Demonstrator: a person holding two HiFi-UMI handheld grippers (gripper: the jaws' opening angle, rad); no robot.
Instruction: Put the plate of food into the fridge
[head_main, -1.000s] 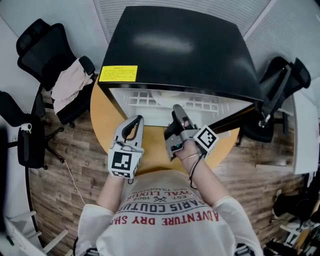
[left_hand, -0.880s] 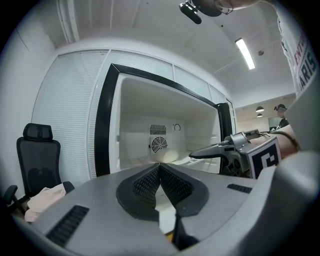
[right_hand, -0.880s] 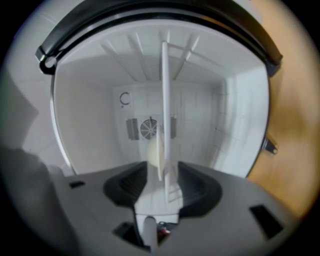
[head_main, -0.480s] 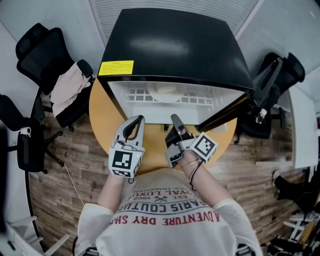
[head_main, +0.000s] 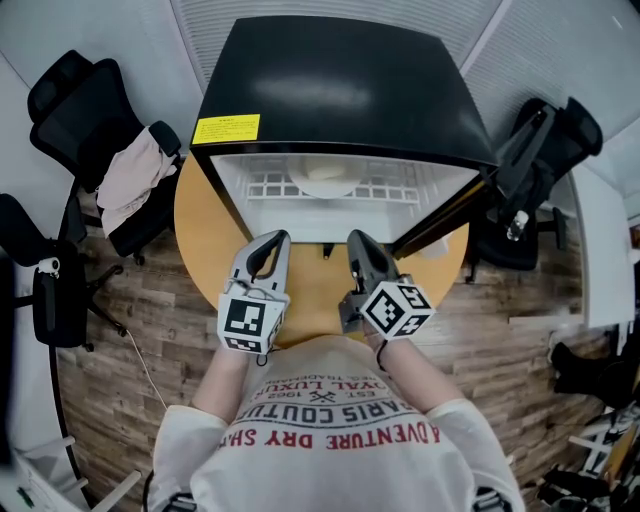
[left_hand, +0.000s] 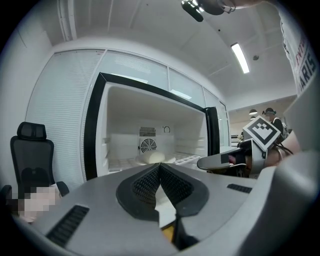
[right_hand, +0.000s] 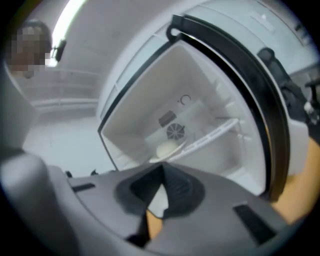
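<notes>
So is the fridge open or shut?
Open. The fridge has its door swung out to the side, and its white inside shows, with the plate of food in it.

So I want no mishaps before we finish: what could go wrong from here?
The black fridge door stands open, so cold escapes around the white plate of food. Swinging shut, it may strike the right hand-held gripper, which sits shut and empty in its path.

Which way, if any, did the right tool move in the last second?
Yes. The right tool pulled back from the fridge opening toward the person; its tips now sit at the front edge.
</notes>
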